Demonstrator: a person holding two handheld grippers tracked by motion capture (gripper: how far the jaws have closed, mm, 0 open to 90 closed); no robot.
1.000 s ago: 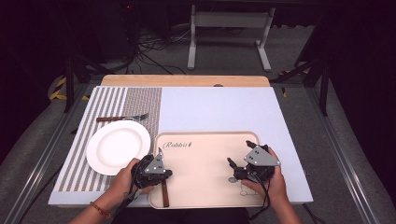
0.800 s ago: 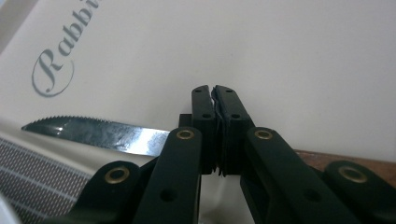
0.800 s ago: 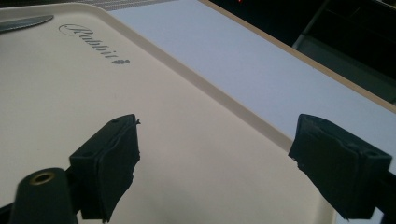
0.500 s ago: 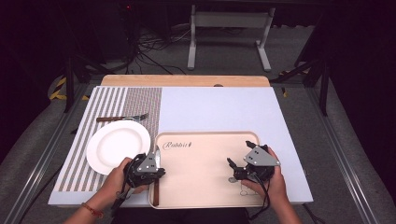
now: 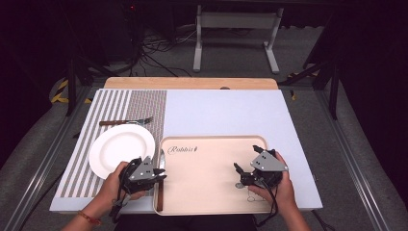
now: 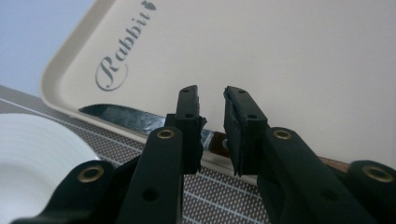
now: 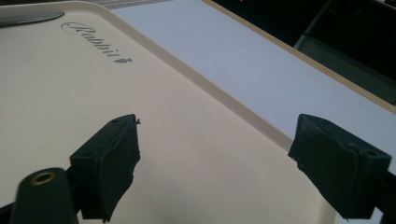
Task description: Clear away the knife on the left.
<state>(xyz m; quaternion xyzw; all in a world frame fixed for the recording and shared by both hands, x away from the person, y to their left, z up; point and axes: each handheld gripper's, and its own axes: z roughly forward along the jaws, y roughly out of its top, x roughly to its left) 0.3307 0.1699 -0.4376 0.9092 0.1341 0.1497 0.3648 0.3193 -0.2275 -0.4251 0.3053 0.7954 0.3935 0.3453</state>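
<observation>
Parts of the brown-handled steel knife [image 6: 140,122] are hidden in the left gripper view: its middle is covered by the black jaws, and its handle is cut off behind the right-hand jaw. The toothed edge of the blade can be made out there, but the handle is seen as a small brown bit only. In the high view the knife [image 5: 160,185] is seen lying along the left rim of the cream plastic tray [image 5: 207,192], blade pointing away from the person, handle near the front edge.

The knife blade is dark and shiny, with tiny teeth along one side. The handle is dark brown and straight.

The left gripper [image 5: 161,174] is held just over the knife, where blade and handle meet. Its jaws have just been opening; a small gap is seen between them [image 6: 212,135], and the knife lies below that gap and is not squeezed by the pads. The right gripper [image 5: 244,166] is held over the right part of the tray with its jaws wide apart [image 7: 219,158], and nothing is between them.

Grey curly writing is printed on the tray near its far left corner. The round white plate [image 5: 120,148] is set on the striped grey placemat [image 5: 115,103], just left of the tray, and nothing is on it. A brown-handled fork [image 5: 126,121] is laid behind the plate. The pale blue worktop [image 5: 226,113] is under the tray.
</observation>
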